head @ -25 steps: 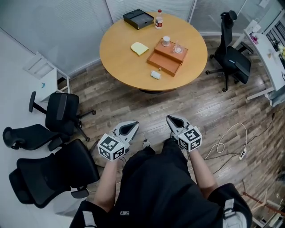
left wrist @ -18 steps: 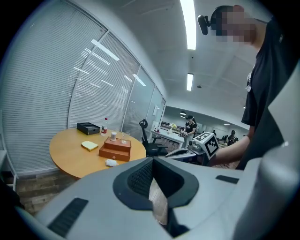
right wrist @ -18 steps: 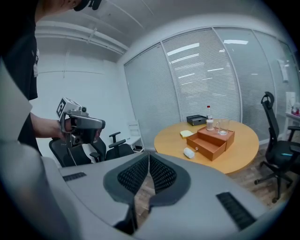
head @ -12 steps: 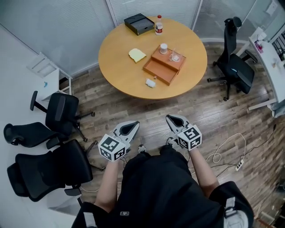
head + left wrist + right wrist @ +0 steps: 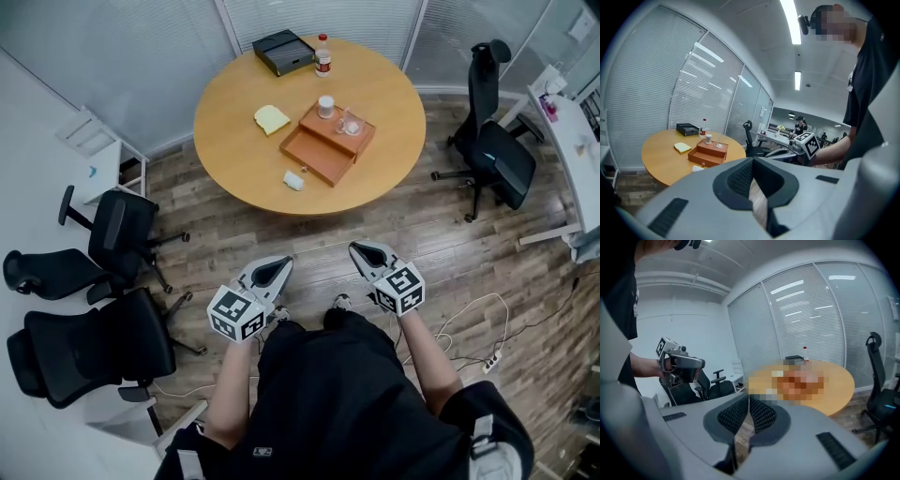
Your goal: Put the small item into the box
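Note:
The small white item [image 5: 294, 180] lies on the round wooden table [image 5: 234, 141], just in front of the orange wooden box [image 5: 328, 142], whose lower drawer-like tray stands out toward it. Both show far off in the left gripper view too: item [image 5: 697, 168], box [image 5: 707, 154]. My left gripper [image 5: 277, 265] and right gripper [image 5: 364, 251] hang side by side over the wood floor, well short of the table. Each one's jaws meet at the tips with nothing between them. The right gripper view has a mosaic patch over the table.
A yellow pad [image 5: 272, 118], a white cup [image 5: 325, 106], a glass [image 5: 351, 122], a bottle [image 5: 322, 54] and a black case [image 5: 283, 51] also sit on the table. Black office chairs [image 5: 94, 347] stand at left, another chair [image 5: 497, 141] at right. A cable with power strip [image 5: 483, 361] lies on the floor.
The table and floor have slid leftward and slightly up in the head view as the person shifts. Both grippers keep the same pose and stay shut.

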`<move>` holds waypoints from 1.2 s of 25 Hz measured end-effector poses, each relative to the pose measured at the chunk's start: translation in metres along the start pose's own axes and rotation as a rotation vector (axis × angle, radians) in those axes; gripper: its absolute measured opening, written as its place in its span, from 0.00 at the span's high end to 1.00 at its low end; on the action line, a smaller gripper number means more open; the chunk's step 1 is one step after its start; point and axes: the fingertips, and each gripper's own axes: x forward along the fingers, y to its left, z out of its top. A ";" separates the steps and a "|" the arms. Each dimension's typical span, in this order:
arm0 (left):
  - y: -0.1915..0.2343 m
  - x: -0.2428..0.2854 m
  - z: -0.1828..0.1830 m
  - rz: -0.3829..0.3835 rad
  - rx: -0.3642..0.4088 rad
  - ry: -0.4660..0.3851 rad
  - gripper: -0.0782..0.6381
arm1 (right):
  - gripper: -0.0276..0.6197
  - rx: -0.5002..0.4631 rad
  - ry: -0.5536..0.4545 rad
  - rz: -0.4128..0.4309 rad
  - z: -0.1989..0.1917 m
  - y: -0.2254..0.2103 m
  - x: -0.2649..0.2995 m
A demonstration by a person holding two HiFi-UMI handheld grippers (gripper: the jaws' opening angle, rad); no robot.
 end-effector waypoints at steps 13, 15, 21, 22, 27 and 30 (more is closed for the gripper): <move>-0.018 0.031 -0.005 0.032 -0.050 -0.013 0.88 | 0.95 0.014 0.003 -0.008 -0.004 -0.041 -0.023; -0.011 0.033 -0.001 0.036 -0.055 -0.022 0.88 | 0.95 0.014 0.006 -0.009 -0.003 -0.043 -0.020; 0.017 0.041 0.001 0.014 -0.072 -0.013 0.88 | 0.95 0.021 0.022 -0.027 0.003 -0.050 0.003; 0.023 0.043 0.002 0.007 -0.073 -0.011 0.88 | 0.95 0.023 0.022 -0.032 0.006 -0.051 0.008; 0.060 0.050 0.021 -0.025 -0.059 -0.019 0.88 | 0.95 0.028 0.019 -0.068 0.022 -0.060 0.031; 0.082 0.054 0.034 -0.045 -0.047 -0.020 0.88 | 0.95 0.032 0.014 -0.093 0.033 -0.065 0.044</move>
